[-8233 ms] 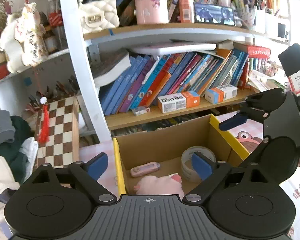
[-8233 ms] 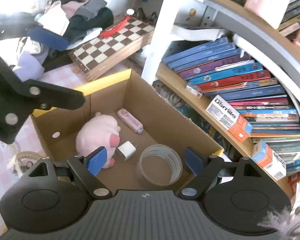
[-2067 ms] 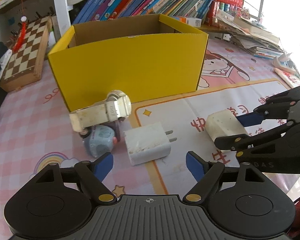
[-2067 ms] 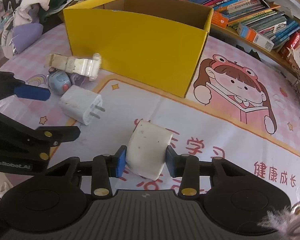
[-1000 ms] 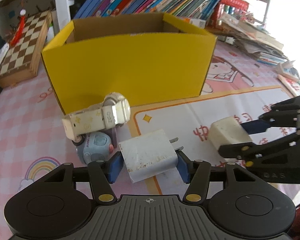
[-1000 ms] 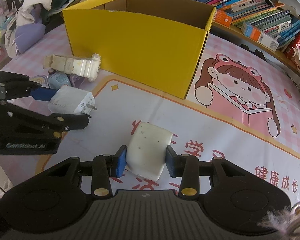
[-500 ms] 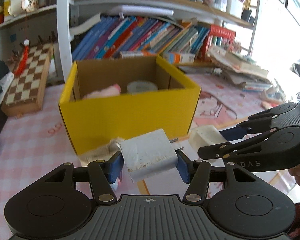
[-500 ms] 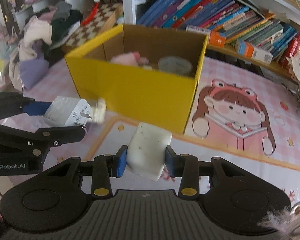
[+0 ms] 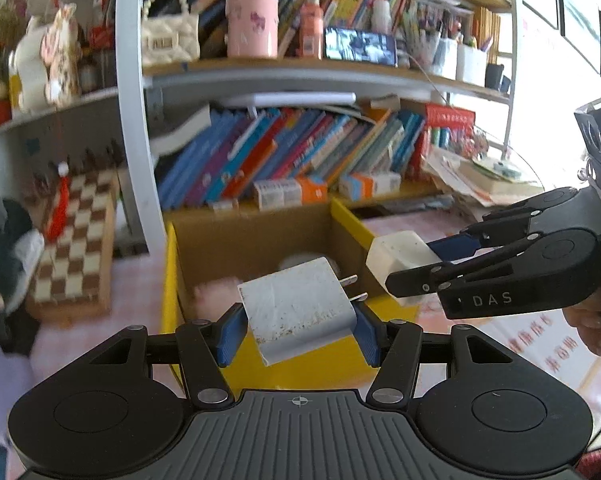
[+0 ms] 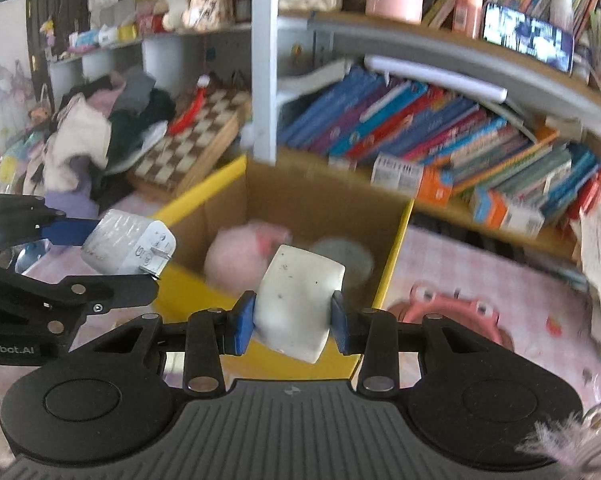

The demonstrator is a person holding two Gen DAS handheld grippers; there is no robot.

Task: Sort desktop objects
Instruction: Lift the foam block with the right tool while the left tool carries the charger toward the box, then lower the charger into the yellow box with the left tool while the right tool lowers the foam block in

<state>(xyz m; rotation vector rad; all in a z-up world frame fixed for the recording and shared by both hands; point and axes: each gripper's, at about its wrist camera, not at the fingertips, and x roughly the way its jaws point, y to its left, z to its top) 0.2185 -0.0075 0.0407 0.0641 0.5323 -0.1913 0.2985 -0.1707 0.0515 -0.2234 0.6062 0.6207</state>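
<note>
left wrist view: left gripper (image 9: 298,330) has its jaws clenched on a white plug adapter (image 9: 298,312), blue pads pressed to both of its sides, its two metal prongs pointing up and to the right. the adapter hangs in the air in front of the yellow cardboard box (image 9: 300,364), above its near wall. inside the box a pink plush toy (image 9: 214,292) shows, blurred. to the right, the right gripper (image 9: 420,266) reaches in from the side with its jaws grasping a cream-white block (image 9: 400,254), held over the box's right-hand corner. a hand (image 9: 592,320) shows behind that gripper at the right edge. behind the box stand a bookshelf (image 9: 300,72) with leaning books, and a chessboard (image 9: 74,240) to the left.

right wrist view: right gripper (image 10: 292,320) holds the cream-white block (image 10: 300,304) tight between its blue pads, tilted, over the near wall of the yellow cardboard box (image 10: 196,284). beyond it, in the box, lie the pink plush toy (image 10: 236,256) and a roll of tape (image 10: 346,262), both blurred. at the left, the left gripper (image 10: 112,258) holds the white plug adapter (image 10: 128,248) above the box's left corner, prongs facing toward the box. the pink patterned bench (image 10: 480,280) carries the box, with a cartoon print to its right. the chessboard (image 10: 192,140) and a heap of clothes (image 10: 100,132) sit farther back at the left.
</note>
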